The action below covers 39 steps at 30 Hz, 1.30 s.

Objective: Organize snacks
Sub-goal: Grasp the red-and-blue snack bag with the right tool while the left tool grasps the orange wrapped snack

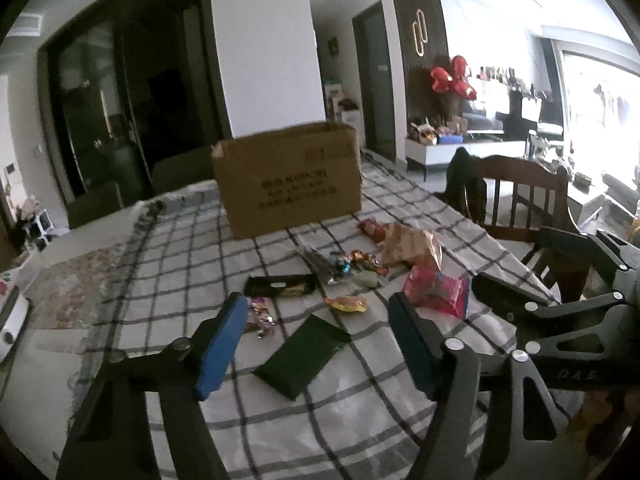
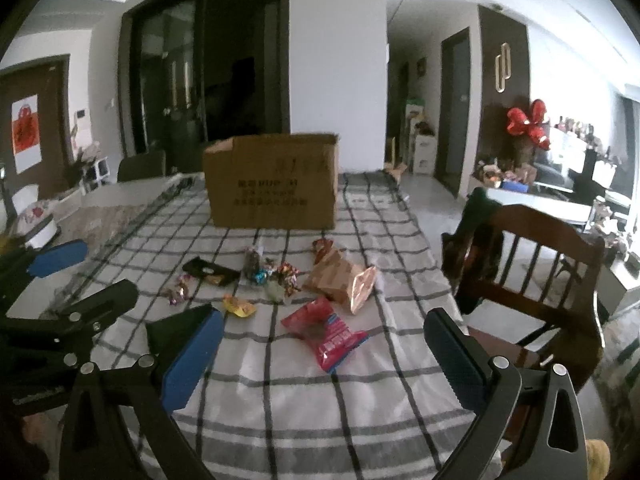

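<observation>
Loose snacks lie on a checked tablecloth (image 1: 192, 248) in front of an open cardboard box (image 1: 288, 180) (image 2: 272, 184). My left gripper (image 1: 318, 302) is open above a dark green flat packet (image 1: 304, 356), which lies between its blue pads without touching them. My right gripper (image 2: 326, 316) is open over a pink-red packet (image 2: 324, 332), also untouched. Farther back lie a black bar packet (image 1: 280, 286) (image 2: 210, 272), a yellow candy (image 1: 348, 304) (image 2: 239, 306), a purple-wrapped candy (image 1: 262, 316), a cluster of foil candies (image 1: 356, 262) and a brown bag (image 1: 412, 246) (image 2: 340, 280).
A dark wooden chair (image 2: 532, 260) (image 1: 520, 200) stands against the table's right edge. A patterned mat (image 1: 76, 284) and a white object (image 1: 12, 320) lie at the table's left side. The box stands at the far middle.
</observation>
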Each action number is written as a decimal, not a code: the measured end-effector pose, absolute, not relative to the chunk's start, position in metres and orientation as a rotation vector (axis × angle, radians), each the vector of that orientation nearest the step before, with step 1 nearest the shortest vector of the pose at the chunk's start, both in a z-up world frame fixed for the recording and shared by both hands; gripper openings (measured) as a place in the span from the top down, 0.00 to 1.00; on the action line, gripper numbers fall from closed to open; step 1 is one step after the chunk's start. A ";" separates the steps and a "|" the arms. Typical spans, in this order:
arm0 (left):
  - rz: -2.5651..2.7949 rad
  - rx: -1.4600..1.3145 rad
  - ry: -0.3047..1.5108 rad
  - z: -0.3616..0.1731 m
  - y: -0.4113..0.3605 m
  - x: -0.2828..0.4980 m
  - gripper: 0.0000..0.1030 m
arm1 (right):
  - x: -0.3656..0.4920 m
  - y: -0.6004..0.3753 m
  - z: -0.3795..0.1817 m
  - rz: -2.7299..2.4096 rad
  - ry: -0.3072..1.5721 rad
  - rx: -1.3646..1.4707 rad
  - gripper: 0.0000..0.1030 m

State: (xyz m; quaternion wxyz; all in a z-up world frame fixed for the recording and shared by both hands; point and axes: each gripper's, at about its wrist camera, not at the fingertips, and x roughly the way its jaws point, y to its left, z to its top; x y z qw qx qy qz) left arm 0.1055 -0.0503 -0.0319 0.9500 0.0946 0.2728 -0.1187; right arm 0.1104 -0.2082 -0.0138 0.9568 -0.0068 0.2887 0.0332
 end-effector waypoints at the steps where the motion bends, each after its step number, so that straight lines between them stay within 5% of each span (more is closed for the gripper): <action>1: -0.247 0.192 0.564 -0.035 -0.052 0.110 0.33 | 0.115 -0.209 -0.017 0.081 0.601 -0.022 0.05; 14: -0.287 0.164 0.704 -0.083 -0.069 0.170 0.50 | 0.171 -0.215 -0.064 0.177 0.741 -0.065 0.18; 36: -0.302 0.045 0.878 -0.122 -0.073 0.218 0.54 | 0.209 -0.216 -0.095 0.246 0.869 0.002 0.36; 39: -0.310 0.040 0.885 -0.122 -0.075 0.219 0.63 | 0.210 -0.214 -0.096 0.253 0.875 -0.001 0.40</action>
